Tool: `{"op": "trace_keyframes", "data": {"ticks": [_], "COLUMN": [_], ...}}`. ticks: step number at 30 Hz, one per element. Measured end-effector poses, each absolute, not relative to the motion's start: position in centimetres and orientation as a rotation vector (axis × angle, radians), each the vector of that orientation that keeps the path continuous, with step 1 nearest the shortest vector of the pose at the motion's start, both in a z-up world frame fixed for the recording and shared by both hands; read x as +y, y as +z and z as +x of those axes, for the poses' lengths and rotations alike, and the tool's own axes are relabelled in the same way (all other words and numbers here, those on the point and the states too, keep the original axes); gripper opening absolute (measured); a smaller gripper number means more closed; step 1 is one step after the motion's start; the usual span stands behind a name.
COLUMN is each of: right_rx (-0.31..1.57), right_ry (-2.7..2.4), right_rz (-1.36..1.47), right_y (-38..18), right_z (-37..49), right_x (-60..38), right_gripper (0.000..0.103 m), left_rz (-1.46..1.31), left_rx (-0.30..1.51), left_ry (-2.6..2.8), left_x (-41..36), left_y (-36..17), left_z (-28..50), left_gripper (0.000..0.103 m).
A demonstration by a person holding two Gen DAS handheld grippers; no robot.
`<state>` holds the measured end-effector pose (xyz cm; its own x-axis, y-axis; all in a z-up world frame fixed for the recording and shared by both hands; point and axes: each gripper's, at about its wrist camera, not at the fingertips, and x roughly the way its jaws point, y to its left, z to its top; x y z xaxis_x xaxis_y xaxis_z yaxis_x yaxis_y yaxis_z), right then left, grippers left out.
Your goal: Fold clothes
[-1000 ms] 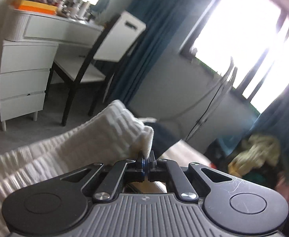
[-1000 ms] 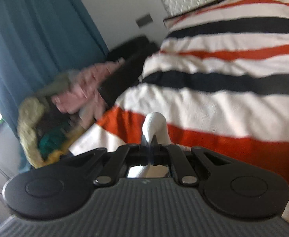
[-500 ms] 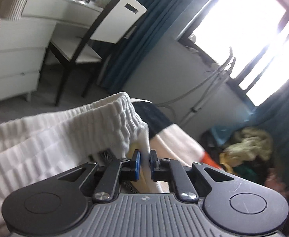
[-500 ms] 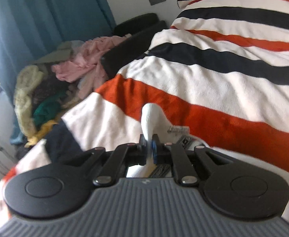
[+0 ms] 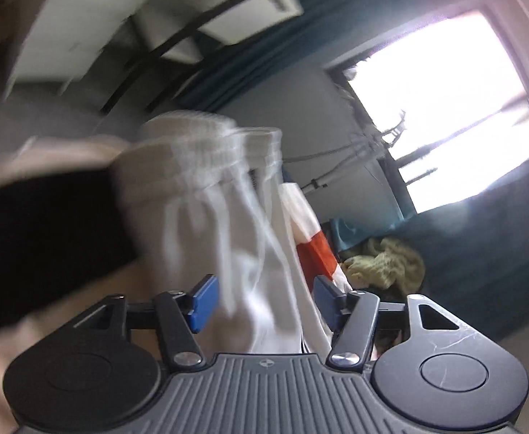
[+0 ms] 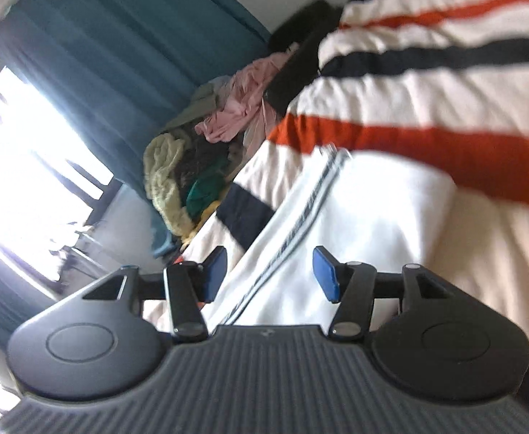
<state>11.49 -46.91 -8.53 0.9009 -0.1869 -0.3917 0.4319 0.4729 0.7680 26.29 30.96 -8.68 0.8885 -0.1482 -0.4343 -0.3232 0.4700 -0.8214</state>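
While both grippers open—white garment (image 6: 365, 217) between jaws.

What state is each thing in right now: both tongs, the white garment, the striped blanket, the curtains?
Left tongs: opening, white cloth between the pads, not pinched.
Right tongs: opening, cloth between the pads, not pinched.
White garment: released, lying folded over on the blanket.
Striped blanket: spread over the bed.
Clothes pile: unfolded, heaped beside the bed.
Teal curtain: drawn aside, window uncovered.
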Motion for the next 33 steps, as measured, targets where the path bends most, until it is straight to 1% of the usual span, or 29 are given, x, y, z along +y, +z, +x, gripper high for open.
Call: {"op": "trace_keyframes", "data": {"ticks": [4,6,11,15,18,20,22,23,25,26,29,30,31,32,33], "right_rx": [0.28,0.295,0.31,0.339,0.307,0.243,0.194,0.171,0.123,0.103,0.114,0.116,0.112,0.107,0.104], "right_ry": [-0.344,-0.329,-0.326,-0.346,-0.367,-0.359,-0.353,-0.351,-0.36,-0.362,-0.367,-0.377,-0.381,-0.381,-0.378], "right_rz": [1.163,1.193,1.246,1.247,1.282,1.29,1.271,1.261,1.26,1.26,1.205,1.191,1.192,1.198,1.192], "right_y": [-11.0,-12.1,-14.8,-17.6,-20.2,-20.9,-21.1,-21.1,-21.5,-21.8,-21.6,-21.4,-21.3,-21.2,-20.9], "right_z": [8.5,8.1,9.2,11.2,12.3,12.9,14.0,14.6,15.9,16.5,18.4,18.7,18.7,18.5,18.2], "right_x": [-46.7,-46.9,-48.0,-49.4,-51.0,-51.8,-52.4,-52.8,-53.3,-53.5,-54.0,-54.1,-54.2,-54.5,-54.6], "right_gripper": [0.051,0.048,0.048,0.048,0.046,0.046,0.046,0.046,0.046,0.046,0.045,0.028,0.016,0.011,0.011], "left_rz": [-1.195,-1.2,-1.194,-1.271,-1.336,-1.329,-1.313,-1.282,-1.207,-1.2,-1.179,-1.179,-1.175,-1.165,-1.177], "left_rx": [0.508,0.531,0.505,0.463,0.354,0.3,0.249,0.231,0.208,0.201,0.18,0.174,0.17,0.168,0.166], "left_ry": [0.126,0.138,0.185,0.212,0.229,0.248,0.264,0.279,0.312,0.32,0.344,0.344,0.336,0.328,0.32], "left_x": [30.5,29.9,29.0,29.6,31.2,31.5,31.6,31.4,30.6,30.5,30.1,30.1,30.2,30.3,30.5], "left_y": [-11.0,-11.5,-13.0,-16.0,-17.0,-17.3,-17.5,-17.6,-17.6,-17.8,-18.1,-18.1,-18.0,-17.8,-17.6], "left_z": [24.1,24.4,26.2,28.6,30.5,31.3,31.9,32.2,32.7,32.7,32.8,32.7,32.4,32.1,31.7], "left_gripper": [0.063,0.063,0.063,0.062,0.061,0.058,0.048,0.046,0.038,0.036,0.022,0.017,0.016,0.015,0.015]}}
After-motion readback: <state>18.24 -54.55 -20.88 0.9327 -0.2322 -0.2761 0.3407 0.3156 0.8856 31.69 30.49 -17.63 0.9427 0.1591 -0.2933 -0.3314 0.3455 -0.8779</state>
